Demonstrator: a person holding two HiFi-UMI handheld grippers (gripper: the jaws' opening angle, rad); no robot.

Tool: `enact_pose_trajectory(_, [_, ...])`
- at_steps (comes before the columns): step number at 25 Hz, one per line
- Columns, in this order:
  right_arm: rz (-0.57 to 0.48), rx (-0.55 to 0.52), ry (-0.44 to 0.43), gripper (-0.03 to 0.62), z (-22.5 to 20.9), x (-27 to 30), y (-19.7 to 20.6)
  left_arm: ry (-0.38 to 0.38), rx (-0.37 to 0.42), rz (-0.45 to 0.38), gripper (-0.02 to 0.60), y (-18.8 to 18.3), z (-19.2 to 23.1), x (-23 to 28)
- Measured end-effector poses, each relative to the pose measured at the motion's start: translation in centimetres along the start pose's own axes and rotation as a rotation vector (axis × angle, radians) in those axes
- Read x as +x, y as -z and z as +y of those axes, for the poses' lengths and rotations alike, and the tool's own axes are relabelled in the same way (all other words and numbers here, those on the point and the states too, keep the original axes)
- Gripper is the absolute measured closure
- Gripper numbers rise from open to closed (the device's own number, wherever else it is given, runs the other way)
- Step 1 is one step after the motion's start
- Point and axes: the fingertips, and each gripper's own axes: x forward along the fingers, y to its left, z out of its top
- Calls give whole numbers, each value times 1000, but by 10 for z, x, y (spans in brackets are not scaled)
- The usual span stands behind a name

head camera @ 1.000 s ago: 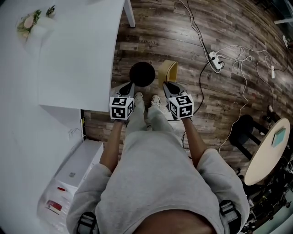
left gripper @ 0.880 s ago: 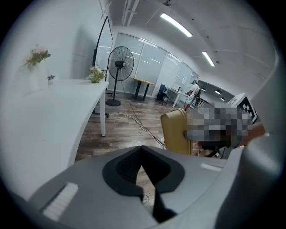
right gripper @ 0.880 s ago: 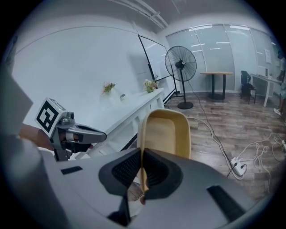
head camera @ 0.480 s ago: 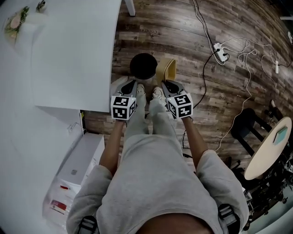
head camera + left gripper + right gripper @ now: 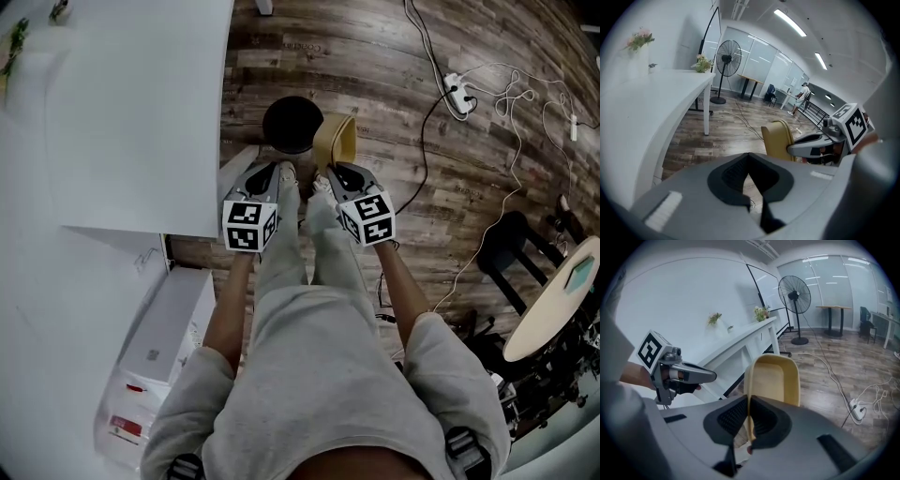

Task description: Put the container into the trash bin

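Note:
A yellow plastic container (image 5: 336, 141) hangs tilted just right of the round black trash bin (image 5: 292, 124) on the wood floor, its edge near the bin's rim. My right gripper (image 5: 342, 173) is shut on the container's rim (image 5: 776, 378), the thin wall pinched between the pads. In the right gripper view the container's open side faces the camera. My left gripper (image 5: 265, 178) sits beside the bin's near edge, shut with nothing between its pads (image 5: 750, 171). The left gripper view shows the container (image 5: 777, 139) and the right gripper (image 5: 820, 143) to its right.
A white table (image 5: 131, 112) borders the bin on the left. A white box (image 5: 169, 337) lies on the floor under it. Cables and a power strip (image 5: 459, 89) run at the right, near a dark stool (image 5: 511, 258) and a round table (image 5: 553, 300).
Both grippers have sunk toward the floor, and the container has come closer to the bin's rim. The grip on the container is unchanged.

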Motion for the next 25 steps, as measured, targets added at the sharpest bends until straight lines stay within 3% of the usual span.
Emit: enact_pose_trajectory(25, [0, 27, -6, 565, -27, 85, 41, -4, -35, -28, 571, 31, 54, 83])
